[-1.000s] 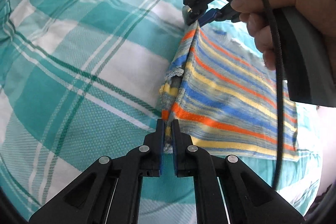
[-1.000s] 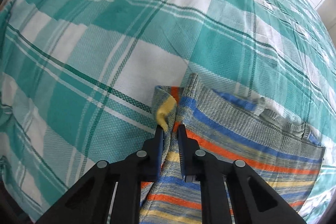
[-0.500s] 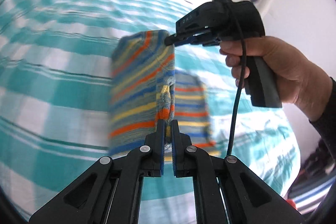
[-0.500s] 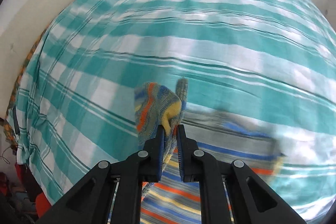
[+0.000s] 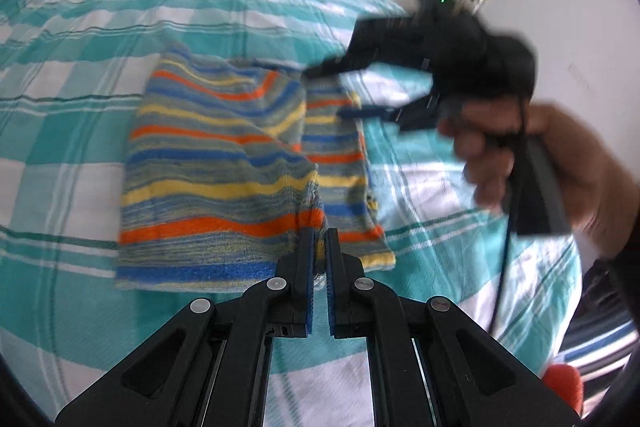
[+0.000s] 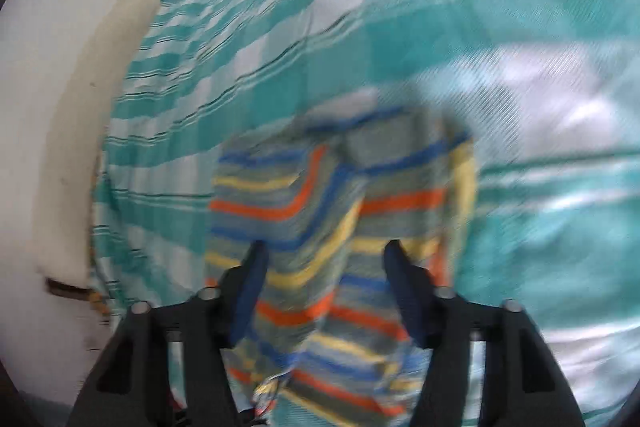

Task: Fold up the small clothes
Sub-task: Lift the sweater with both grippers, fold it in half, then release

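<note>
A small striped garment (image 5: 216,163) in orange, blue, yellow and grey lies on a bed (image 5: 60,131) covered with a teal and white checked sheet. One half is folded over the other, so a narrower strip of the lower layer shows along the right side.

The left hand-held gripper (image 5: 318,247) has its jaws nearly closed, pinching the near edge of the top layer. The right hand-held gripper (image 6: 324,267) has its jaws spread wide with nothing between them; it hovers just above the garment, and its view is blurred by motion. In the left view, a hand (image 5: 532,163) holds this gripper over the garment's far right side.

The fold looks laid but not settled. With only one corner pinned, a pull from the left hand-held gripper could drag the top layer and skew the edges. If that gripper lifts before letting go, the layer could peel back open. The loose knit may also snag on a fingertip as the jaws part.
</note>
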Available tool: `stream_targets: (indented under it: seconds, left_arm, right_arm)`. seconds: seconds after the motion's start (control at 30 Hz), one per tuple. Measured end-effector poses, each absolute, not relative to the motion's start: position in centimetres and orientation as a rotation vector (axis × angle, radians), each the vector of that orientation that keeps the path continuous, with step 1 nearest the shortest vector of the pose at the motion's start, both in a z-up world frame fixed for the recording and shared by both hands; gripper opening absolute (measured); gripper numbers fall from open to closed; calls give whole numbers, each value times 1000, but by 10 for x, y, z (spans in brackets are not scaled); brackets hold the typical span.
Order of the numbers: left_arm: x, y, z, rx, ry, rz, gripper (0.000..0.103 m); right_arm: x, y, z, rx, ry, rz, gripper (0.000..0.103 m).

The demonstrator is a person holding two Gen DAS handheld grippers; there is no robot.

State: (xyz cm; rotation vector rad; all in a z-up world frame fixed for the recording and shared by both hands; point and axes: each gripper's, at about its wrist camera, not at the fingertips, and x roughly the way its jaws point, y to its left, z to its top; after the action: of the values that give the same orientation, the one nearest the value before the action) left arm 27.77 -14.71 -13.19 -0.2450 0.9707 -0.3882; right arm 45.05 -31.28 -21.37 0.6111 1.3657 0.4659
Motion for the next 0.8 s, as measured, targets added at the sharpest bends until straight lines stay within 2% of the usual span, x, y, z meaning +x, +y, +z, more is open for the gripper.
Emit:
stream_targets:
  seconds: [0.17,0.3,0.33,0.37,0.4,0.43,0.67,0.8]
  left_arm:
    - [282,-129,-120,-299,943,-403,2]
    - [281,-135,-120,-280,944,-417,2]
    - [280,-138,-121,-275,948,-418,2]
    - [278,-139,-121,-268,949,-419,2]
    - [277,-140,-120,-262,947,-419,2]
    - [277,-143,-118,-252,944,-420,2]
    - [284,-189,-114,-210,944,-497,2]
    - [290,-224,-143,-148,989,-502,4]
  right_arm:
    - [442,-283,-257,795,1459,505,62]
    - [447,-272,-272,860,1384,505,61]
    - [449,-273,-274,894,1350,515,57]
    - [454,-273,-274,916,1313,514,46]
    - [459,-272,-273,913,1291,513,17]
    - [462,-270,-271,884,1285,514,8]
    - [478,-274,-197,467,1212,514,8]
    - [476,-308,-202,420,1222,439,8]
